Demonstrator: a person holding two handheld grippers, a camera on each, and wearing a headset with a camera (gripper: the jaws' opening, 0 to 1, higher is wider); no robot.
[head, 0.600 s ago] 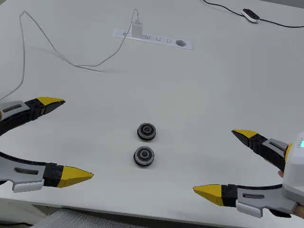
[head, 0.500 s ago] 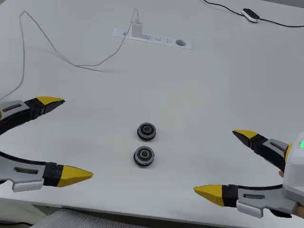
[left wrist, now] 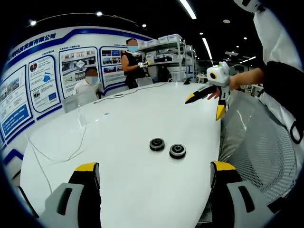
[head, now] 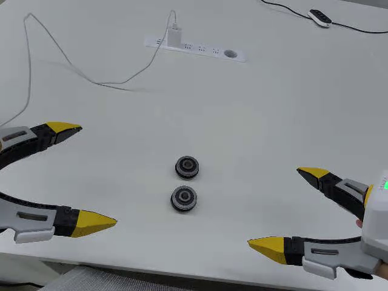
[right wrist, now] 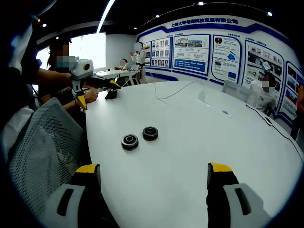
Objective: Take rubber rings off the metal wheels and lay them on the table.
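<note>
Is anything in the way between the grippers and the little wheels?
Nothing visible. Bare table lies between the left gripper, the right gripper, the far wheel and the near wheel.

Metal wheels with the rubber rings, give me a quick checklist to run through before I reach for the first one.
1. The near wheel and far wheel lie flat on the table, apart from each other: ok.
2. Dark rubber rings sit around both wheels: ok.
3. The left gripper is open and empty: ok.
4. The right gripper is open and empty: ok.
5. Bare table beside the wheels for laying rings: ok.
6. How tightly the rings grip: cannot tell.
</note>
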